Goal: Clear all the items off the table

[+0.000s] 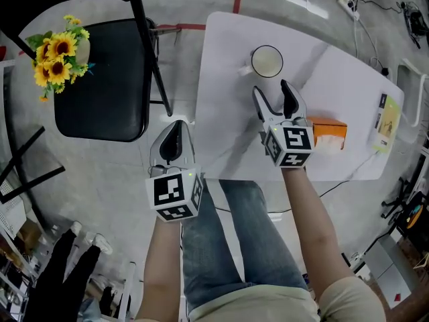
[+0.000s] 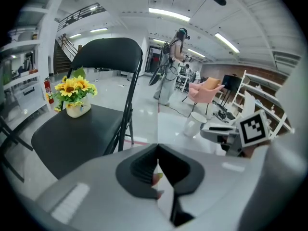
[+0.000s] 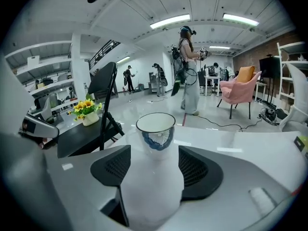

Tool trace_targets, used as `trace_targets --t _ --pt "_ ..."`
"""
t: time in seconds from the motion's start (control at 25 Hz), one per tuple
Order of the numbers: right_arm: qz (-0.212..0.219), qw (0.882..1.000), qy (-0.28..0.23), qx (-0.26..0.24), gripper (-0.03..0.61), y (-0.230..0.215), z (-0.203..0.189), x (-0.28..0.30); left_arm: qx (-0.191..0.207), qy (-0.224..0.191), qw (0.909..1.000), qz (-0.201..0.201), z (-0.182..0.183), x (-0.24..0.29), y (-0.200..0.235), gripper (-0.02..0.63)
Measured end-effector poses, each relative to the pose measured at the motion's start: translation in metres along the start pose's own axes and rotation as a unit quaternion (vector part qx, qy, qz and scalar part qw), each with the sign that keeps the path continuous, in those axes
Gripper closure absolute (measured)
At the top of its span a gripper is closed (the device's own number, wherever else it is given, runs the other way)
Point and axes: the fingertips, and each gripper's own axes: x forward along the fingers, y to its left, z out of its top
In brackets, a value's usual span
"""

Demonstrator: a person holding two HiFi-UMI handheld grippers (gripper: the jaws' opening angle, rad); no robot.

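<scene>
A white mug (image 1: 267, 62) with a dark rim stands on the white table (image 1: 335, 72) near its far edge. My right gripper (image 1: 271, 89) hovers over the table just short of the mug, its jaws open and pointed at it. In the right gripper view the mug (image 3: 155, 129) shows a blue print and stands beyond the fingertips of the right gripper (image 3: 154, 170), with nothing between the jaws. An orange box (image 1: 328, 131) lies right of that gripper. My left gripper (image 1: 174, 136) is shut and empty off the table's left edge, above the floor; its jaws meet in the left gripper view (image 2: 157, 158).
A black folding chair (image 1: 100, 79) stands left of the table with a pot of sunflowers (image 1: 60, 56) on its seat. A yellow card (image 1: 387, 121) lies at the table's right end. Cables run over the floor. People stand far off in the room.
</scene>
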Motion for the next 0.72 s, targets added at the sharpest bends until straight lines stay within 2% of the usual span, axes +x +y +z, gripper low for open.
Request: trace_targets --t 0.24,0.48,0.72 --pt "0.015 1.000 -0.008 -0.003 0.216 -0.008 0.005 0.025 -0.001 0.007 1.0000 0.003 -0.005 0.006 -0.008 0.604" --pt "0.026 0.999 -0.006 -0.030 0.179 -0.008 0.012 0.051 0.000 0.014 0.9999 0.007 -0.009 0.012 -0.010 0.604" --pt "0.036 0.998 -0.007 -0.050 0.172 -0.004 0.015 0.065 -0.002 0.018 0.9997 0.014 -0.008 0.015 -0.004 0.604"
